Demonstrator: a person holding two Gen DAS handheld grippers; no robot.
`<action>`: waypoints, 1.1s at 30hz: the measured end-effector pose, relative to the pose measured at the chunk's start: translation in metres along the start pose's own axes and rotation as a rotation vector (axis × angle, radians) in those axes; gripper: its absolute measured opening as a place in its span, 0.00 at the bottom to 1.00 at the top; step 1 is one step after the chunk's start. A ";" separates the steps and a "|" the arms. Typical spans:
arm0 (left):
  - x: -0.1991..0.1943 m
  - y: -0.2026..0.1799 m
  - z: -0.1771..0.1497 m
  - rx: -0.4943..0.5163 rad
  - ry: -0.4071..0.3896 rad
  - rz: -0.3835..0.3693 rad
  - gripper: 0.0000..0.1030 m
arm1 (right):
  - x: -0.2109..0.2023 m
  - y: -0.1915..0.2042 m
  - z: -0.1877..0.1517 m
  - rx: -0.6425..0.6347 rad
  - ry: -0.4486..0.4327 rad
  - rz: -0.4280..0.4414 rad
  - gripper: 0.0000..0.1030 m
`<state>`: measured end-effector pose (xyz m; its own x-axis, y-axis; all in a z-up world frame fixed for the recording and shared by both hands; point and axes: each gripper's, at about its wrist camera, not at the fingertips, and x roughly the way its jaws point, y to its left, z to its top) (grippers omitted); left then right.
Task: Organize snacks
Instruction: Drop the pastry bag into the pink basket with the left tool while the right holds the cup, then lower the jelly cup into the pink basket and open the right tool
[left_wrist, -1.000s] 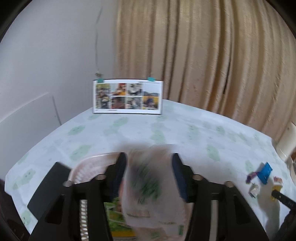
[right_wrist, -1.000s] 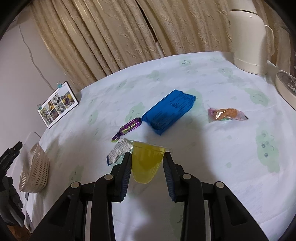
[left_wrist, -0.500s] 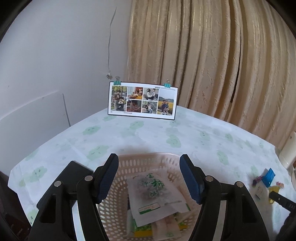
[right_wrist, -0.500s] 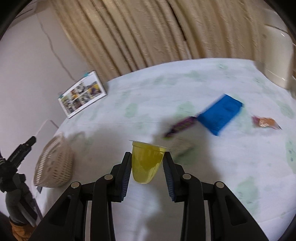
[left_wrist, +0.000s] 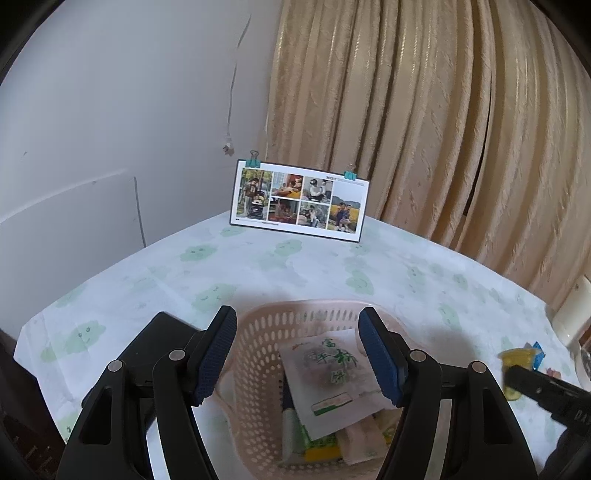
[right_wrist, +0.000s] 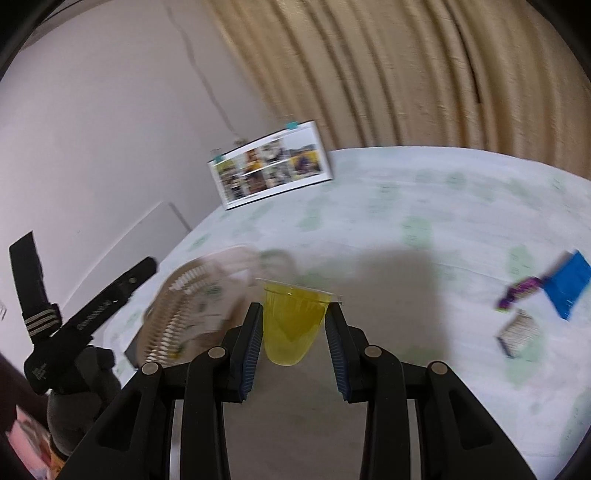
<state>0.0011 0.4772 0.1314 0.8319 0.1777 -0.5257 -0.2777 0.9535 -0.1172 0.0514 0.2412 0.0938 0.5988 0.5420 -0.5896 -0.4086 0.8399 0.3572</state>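
A pink perforated basket (left_wrist: 266, 332) sits on the table below my left gripper (left_wrist: 297, 328), which hangs open over it with nothing between its fingers. A white packet with green print (left_wrist: 328, 376) lies on top of other snacks inside. My right gripper (right_wrist: 294, 314) is shut on a yellow jelly cup (right_wrist: 293, 325), held above the table to the right of the basket (right_wrist: 184, 306). That cup (left_wrist: 517, 363) also shows at the right edge of the left wrist view. A blue pack (right_wrist: 567, 282), a purple candy (right_wrist: 519, 290) and a small clear wrapper (right_wrist: 519, 332) lie on the cloth.
A clipped photo card (left_wrist: 299, 201) stands at the table's far edge against the wall and beige curtain (left_wrist: 424, 110). A black flat object (left_wrist: 155, 343) lies left of the basket. The tablecloth (left_wrist: 258, 266) is white with green prints. A white appliance (left_wrist: 570, 317) stands far right.
My left gripper opened and dropped the white packet into the basket, then rose slightly. My right gripper lifted the jelly cup and swung left toward the basket.
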 end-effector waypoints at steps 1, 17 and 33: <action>-0.001 0.002 0.000 -0.005 -0.002 -0.001 0.67 | 0.003 0.007 0.000 -0.011 0.003 0.010 0.30; -0.004 0.014 -0.001 -0.046 -0.011 -0.009 0.67 | 0.039 0.057 0.005 -0.114 0.017 0.085 0.54; -0.007 -0.039 -0.002 0.047 0.006 -0.084 0.67 | 0.019 -0.011 -0.005 0.016 -0.002 -0.052 0.51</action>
<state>0.0054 0.4384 0.1379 0.8483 0.0954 -0.5208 -0.1841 0.9754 -0.1212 0.0638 0.2420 0.0747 0.6206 0.4974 -0.6062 -0.3658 0.8674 0.3373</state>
